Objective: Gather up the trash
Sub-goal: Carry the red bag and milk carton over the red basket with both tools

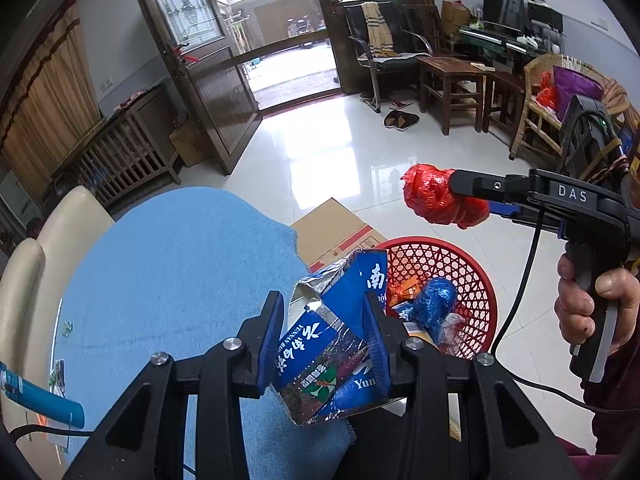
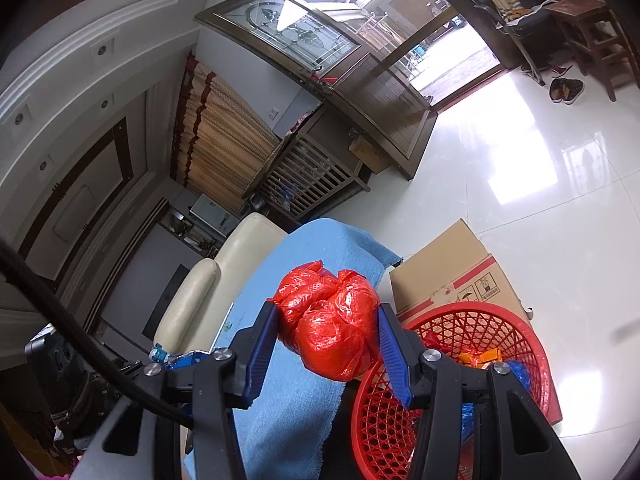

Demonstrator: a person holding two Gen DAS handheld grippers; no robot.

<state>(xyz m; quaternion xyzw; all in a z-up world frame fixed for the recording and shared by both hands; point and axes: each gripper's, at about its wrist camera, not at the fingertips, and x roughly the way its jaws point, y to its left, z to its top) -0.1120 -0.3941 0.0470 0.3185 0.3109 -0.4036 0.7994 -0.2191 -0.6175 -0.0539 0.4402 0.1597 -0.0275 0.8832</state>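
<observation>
Basket [image 1: 460, 276], red and partly filled, sits lower right in both views. Left gripper [image 1: 326, 340] clamps a crumpled blue carton [image 1: 320, 364]; right gripper [image 2: 328, 344] squeezes a red bag wad [image 2: 332, 324]. Best centre each above the rim before releasing. Only the left view shows the person's hand [image 1: 592, 312].
</observation>
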